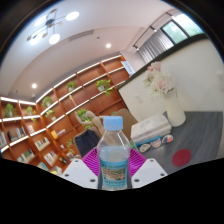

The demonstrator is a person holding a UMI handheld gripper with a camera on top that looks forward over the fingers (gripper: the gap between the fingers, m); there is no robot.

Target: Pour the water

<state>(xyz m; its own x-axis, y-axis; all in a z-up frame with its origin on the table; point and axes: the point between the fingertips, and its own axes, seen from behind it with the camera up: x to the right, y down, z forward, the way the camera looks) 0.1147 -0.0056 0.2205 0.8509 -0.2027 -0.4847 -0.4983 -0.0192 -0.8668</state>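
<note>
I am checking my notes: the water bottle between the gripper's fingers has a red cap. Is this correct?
Not quite: the cap is blue, not red, as the gripper view shows. The water bottle does stand between the fingers of the gripper.

The water bottle (114, 158) is clear with a pale blue cap and a blue-and-white label. The gripper (114, 172) shows magenta pads with a dotted grid. Far left, the shelves (60, 105) are warm brown wood. To the right, the table (190, 140) is grey, bearing a red disc (181, 157).
</note>
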